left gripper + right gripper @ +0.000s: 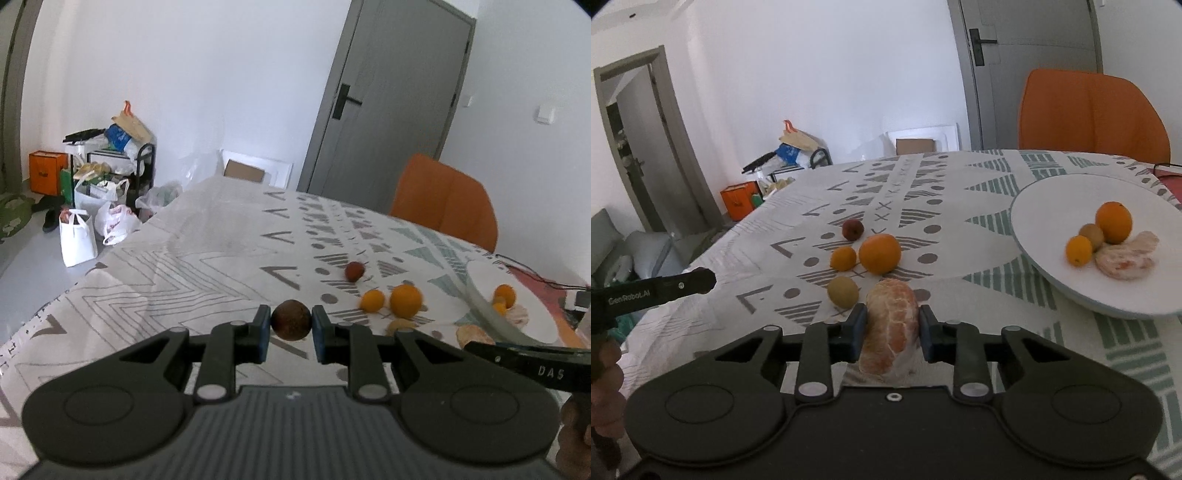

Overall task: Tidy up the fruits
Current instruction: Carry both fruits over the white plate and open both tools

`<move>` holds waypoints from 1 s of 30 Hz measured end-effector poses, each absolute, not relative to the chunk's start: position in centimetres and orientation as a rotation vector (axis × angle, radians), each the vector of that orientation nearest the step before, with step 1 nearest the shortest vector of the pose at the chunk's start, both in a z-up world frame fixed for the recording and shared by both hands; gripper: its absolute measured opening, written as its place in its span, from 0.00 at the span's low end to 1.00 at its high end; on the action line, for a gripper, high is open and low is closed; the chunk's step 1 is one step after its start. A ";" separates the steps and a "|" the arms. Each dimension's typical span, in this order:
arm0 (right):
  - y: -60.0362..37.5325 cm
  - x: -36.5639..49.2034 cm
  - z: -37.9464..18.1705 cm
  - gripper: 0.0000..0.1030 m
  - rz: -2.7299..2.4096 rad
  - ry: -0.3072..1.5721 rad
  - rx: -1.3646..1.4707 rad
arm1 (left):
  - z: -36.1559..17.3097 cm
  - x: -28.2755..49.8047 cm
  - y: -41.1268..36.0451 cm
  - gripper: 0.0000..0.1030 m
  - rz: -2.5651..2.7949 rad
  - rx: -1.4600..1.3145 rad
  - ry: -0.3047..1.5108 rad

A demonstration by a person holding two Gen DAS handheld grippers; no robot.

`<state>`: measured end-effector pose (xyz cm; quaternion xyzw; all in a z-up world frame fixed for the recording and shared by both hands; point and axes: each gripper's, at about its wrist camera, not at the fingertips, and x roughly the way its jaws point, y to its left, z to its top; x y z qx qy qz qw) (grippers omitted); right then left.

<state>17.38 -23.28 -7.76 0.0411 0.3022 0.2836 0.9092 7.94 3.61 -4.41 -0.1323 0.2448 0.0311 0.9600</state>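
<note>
My left gripper is shut on a small brown round fruit, held above the patterned tablecloth. My right gripper is shut on a peeled orange low over the cloth. On the cloth lie a dark red fruit, a small orange, a larger orange and a tan round fruit. A white plate at the right holds an orange, a small orange, a tan fruit and a peeled orange.
An orange chair stands behind the table by a grey door. Bags and a cluttered rack sit on the floor at the far left. The table's left edge drops to the floor.
</note>
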 end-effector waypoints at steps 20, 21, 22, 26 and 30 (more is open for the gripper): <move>-29.7 11.9 -5.3 0.24 0.573 0.449 0.139 | 0.2 4.6 -2.8 0.22 -0.049 -0.147 0.388; -30.0 12.0 -5.4 0.24 0.566 0.449 0.147 | 0.1 4.7 -3.1 0.22 -0.053 -0.142 0.390; -30.4 12.2 -5.5 0.24 0.557 0.449 0.156 | 0.1 4.9 -3.4 0.22 -0.057 -0.137 0.393; -31.9 12.8 -6.0 0.24 0.518 0.451 0.181 | 0.0 5.7 -4.8 0.22 -0.077 -0.117 0.402; -33.6 13.4 -6.5 0.24 0.473 0.458 0.207 | -0.2 6.7 -6.2 0.22 -0.104 -0.096 0.415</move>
